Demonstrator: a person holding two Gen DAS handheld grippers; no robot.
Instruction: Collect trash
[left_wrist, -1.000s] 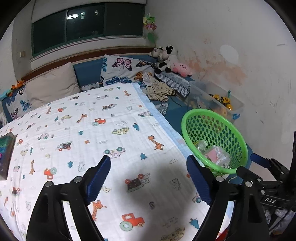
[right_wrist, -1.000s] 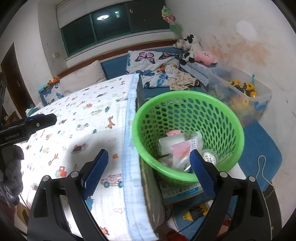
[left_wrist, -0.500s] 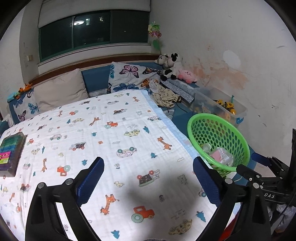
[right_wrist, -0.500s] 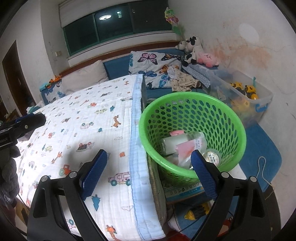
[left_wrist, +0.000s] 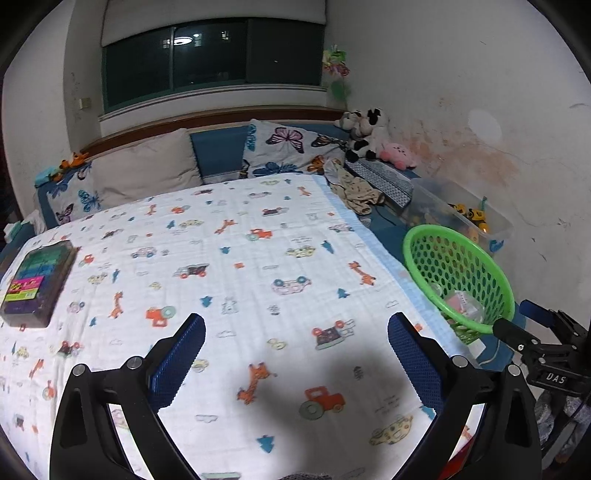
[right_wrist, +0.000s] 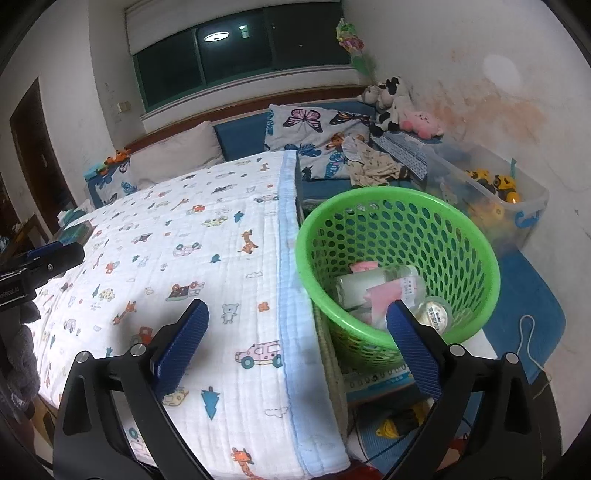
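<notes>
A green plastic basket (right_wrist: 399, 206) stands on the floor beside the bed's right edge; it also shows in the left wrist view (left_wrist: 458, 258). It holds trash: a clear bottle (right_wrist: 373, 284), a pink wrapper (right_wrist: 388, 299) and a small round tub (right_wrist: 436, 314). My left gripper (left_wrist: 295, 354) is open and empty above the patterned bed sheet (left_wrist: 236, 273). My right gripper (right_wrist: 295, 339) is open and empty above the sheet's blue edge, just left of and nearer than the basket. The right gripper's tip shows in the left wrist view (left_wrist: 517, 332).
A dark box with bright labels (left_wrist: 33, 284) lies on the sheet at the left. Pillows (left_wrist: 144, 170) and plush toys (left_wrist: 369, 136) sit at the headboard. A clear toy bin (right_wrist: 491, 192) stands against the wall behind the basket. A blue mat (right_wrist: 524, 295) covers the floor.
Both grippers have pulled back and up from the bed and basket, so more of the room shows. The dark box has come into the left view. Both jaws stay open.
</notes>
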